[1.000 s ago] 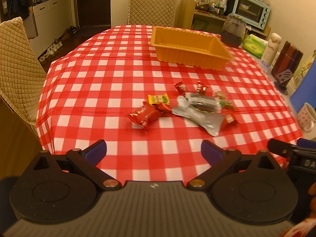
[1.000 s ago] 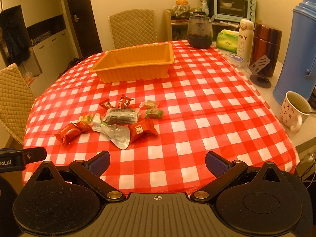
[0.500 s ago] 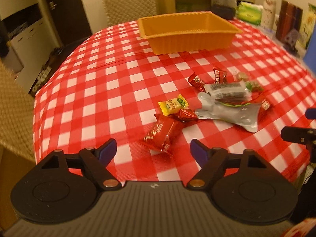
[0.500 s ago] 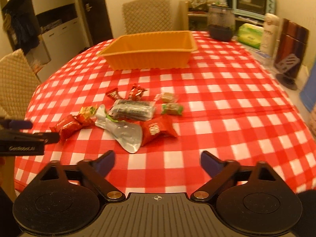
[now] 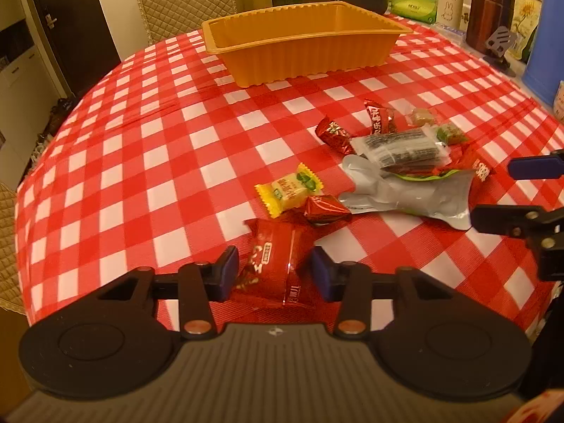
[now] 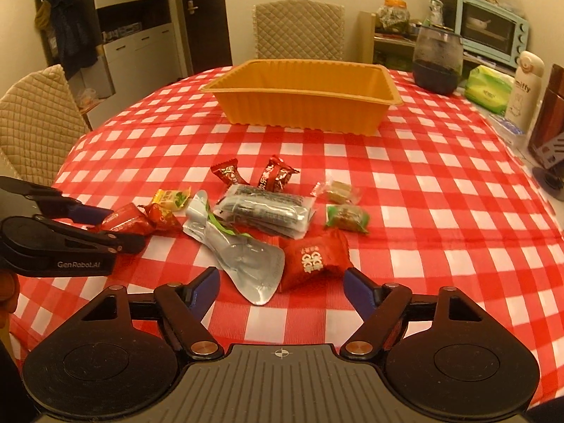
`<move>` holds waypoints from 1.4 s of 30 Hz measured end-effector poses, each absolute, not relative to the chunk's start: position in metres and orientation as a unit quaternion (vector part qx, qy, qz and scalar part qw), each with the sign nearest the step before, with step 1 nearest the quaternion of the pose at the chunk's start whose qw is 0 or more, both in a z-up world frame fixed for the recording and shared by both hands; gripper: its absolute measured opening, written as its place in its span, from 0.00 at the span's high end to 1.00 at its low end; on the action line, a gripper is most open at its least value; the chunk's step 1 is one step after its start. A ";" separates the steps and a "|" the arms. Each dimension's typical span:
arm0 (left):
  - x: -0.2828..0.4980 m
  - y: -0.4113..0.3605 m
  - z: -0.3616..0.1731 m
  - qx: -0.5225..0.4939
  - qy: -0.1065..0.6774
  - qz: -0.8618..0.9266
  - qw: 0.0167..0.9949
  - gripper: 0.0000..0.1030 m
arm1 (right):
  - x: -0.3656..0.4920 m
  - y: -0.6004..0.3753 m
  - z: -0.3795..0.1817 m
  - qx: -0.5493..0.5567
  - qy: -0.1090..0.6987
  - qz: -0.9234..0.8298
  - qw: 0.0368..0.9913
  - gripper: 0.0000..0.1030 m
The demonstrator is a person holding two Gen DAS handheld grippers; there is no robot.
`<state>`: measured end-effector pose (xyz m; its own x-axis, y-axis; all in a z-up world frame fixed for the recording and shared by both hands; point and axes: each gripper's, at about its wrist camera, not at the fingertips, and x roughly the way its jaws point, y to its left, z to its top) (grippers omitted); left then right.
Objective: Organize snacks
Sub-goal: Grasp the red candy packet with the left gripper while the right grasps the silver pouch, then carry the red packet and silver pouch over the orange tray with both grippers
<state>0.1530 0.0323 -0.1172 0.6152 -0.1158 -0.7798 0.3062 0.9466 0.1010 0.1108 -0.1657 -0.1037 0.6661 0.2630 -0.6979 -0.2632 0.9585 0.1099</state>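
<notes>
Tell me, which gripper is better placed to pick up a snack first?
Left. The left gripper is closing around the red packet; the right gripper has its red snack just ahead.

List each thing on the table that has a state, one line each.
orange tray: upright, nothing seen inside.
left gripper: jaws closing around the red snack packet, which lies on the tablecloth.
right gripper: jaws closing, nothing gripped.
silver pouch: flat, looks emptied.
yellow candy: wrapped, lying loose.
</notes>
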 end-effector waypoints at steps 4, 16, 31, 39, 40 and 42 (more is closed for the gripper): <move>0.150 0.033 -0.117 0.105 0.426 -0.116 0.891 0.71 | 0.115 -0.159 -0.104 -0.012 0.375 0.162 0.913 0.25; 0.138 0.048 -0.108 0.040 0.423 -0.079 0.902 0.74 | 0.149 -0.133 -0.110 -0.089 0.366 0.248 0.892 0.46; 0.136 0.051 -0.105 0.021 0.417 -0.078 0.905 0.74 | 0.154 -0.107 -0.126 -0.134 0.382 0.287 0.868 0.75; 0.133 0.050 -0.093 0.014 0.404 -0.077 0.911 0.74 | 0.140 -0.108 -0.116 -0.142 0.361 0.283 0.877 0.77; 0.132 0.050 -0.091 0.014 0.402 -0.077 0.912 0.74 | 0.138 -0.109 -0.113 -0.141 0.355 0.281 0.881 0.77; 0.133 0.048 -0.086 0.013 0.399 -0.078 0.914 0.74 | 0.136 -0.112 -0.107 -0.138 0.343 0.271 0.889 0.77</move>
<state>0.1333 0.0480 -0.0862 0.6696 -0.1312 -0.7310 0.1525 0.9876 -0.0374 0.1363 -0.1116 -0.1074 0.6171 0.3872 -0.6850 -0.5766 0.8149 -0.0588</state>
